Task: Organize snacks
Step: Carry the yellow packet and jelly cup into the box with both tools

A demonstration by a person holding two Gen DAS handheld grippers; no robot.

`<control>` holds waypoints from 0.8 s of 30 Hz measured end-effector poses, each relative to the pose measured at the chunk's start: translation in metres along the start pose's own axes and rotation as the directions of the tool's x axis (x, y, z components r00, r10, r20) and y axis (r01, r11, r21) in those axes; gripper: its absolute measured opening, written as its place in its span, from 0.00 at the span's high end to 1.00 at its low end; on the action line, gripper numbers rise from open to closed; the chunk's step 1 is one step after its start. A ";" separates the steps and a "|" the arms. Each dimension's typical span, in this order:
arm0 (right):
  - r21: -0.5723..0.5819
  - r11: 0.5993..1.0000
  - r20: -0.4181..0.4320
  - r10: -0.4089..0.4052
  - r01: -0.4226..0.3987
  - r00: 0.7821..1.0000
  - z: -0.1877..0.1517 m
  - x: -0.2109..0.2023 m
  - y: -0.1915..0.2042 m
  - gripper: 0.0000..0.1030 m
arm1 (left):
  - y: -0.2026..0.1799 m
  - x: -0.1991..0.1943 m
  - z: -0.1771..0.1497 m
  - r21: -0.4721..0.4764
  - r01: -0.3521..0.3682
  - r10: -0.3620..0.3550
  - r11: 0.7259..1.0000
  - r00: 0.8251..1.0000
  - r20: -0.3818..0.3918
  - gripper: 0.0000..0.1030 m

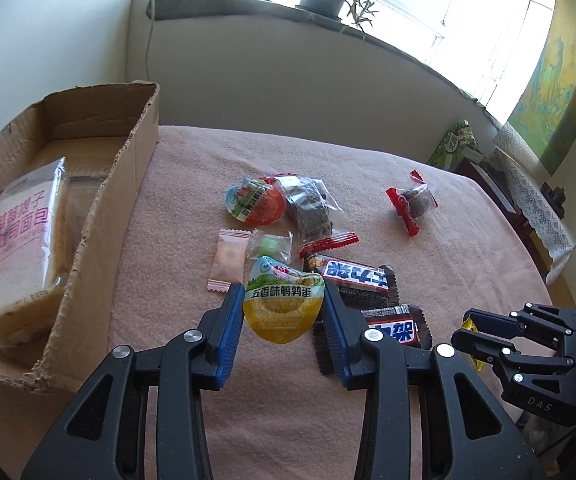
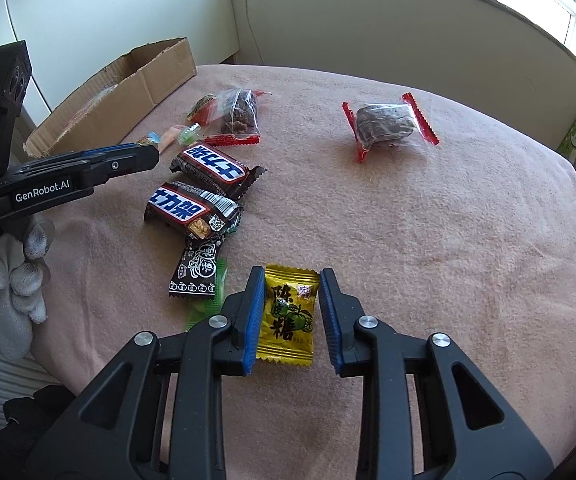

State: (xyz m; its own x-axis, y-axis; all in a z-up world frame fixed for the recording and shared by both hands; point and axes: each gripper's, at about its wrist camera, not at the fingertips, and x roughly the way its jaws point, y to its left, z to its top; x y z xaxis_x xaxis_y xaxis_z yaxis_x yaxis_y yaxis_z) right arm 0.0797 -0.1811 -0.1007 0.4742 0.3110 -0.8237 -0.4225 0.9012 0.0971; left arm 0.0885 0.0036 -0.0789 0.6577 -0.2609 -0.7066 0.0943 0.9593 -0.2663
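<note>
At the far left of the pink towel-covered surface (image 1: 427, 208) stands an open brown cardboard box (image 1: 136, 152), with a clear-wrapped loaf of sliced bread printed in pink (image 1: 16, 240) lying inside it. Just right of the box, the left claw (image 1: 283, 308) is clamped on a heart-shaped yellow sealed cup with a blue and green lid (image 1: 282, 304), its blue-padded fingers (image 1: 230, 320) pressing both sides; in the right wrist view a white-gloved hand (image 2: 12, 276) grips this tool. Beyond the cup lie a pale orange candy sachet (image 1: 228, 260), a small clear-wrapped green sweet (image 1: 270, 245), a matching red-bottomed cup (image 1: 254, 202) and a clear packet of dark dried fruit with red ends (image 1: 311, 212). To the right, two dark brown chocolate bars with blue and white lettering (image 2: 210, 168) lie side by side, one nearer than the other, and a small black sweet wrapper with white figures (image 2: 196, 272) lies nearer still, over a green one (image 2: 212, 296). Further right, the right claw (image 2: 291, 312) is closed on a yellow candy wrapper with black characters (image 2: 288, 312), pads against both its edges. Well apart at the far right sits a second clear packet with red ends (image 2: 387, 124).
</note>
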 end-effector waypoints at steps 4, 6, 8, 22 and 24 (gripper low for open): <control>0.007 1.000 0.036 0.009 -0.009 0.999 0.007 -0.013 0.003 0.73 | 0.002 -0.015 0.003 -0.006 -0.002 0.002 1.000 0.999 0.038 0.64; 0.004 1.000 0.050 0.015 -0.015 0.999 0.010 -0.019 0.006 0.73 | 0.005 -0.022 0.004 -0.013 0.000 0.001 1.000 0.999 0.054 0.64; -0.002 1.000 0.064 0.019 -0.019 0.998 0.015 -0.023 0.010 0.73 | 0.008 -0.029 0.004 -0.018 -0.006 0.008 1.000 0.997 0.070 0.64; -0.082 0.993 0.140 0.098 -0.087 0.985 0.060 -0.038 0.061 0.73 | 0.063 -0.081 0.007 -0.103 -0.087 0.105 0.991 0.979 0.177 0.64; -0.098 0.990 0.148 0.113 -0.099 0.982 0.068 -0.038 0.071 0.73 | 0.074 -0.087 0.007 -0.120 -0.103 0.124 0.987 0.975 0.185 0.64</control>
State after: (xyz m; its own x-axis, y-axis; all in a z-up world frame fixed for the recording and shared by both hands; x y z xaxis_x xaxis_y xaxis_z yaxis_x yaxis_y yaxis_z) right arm 0.0845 -0.1089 -0.0242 0.5328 0.4520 -0.7154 -0.5412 0.8319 0.1226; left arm 0.0438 0.0983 -0.0329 0.7912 -0.1152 -0.6006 -0.0645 0.9609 -0.2693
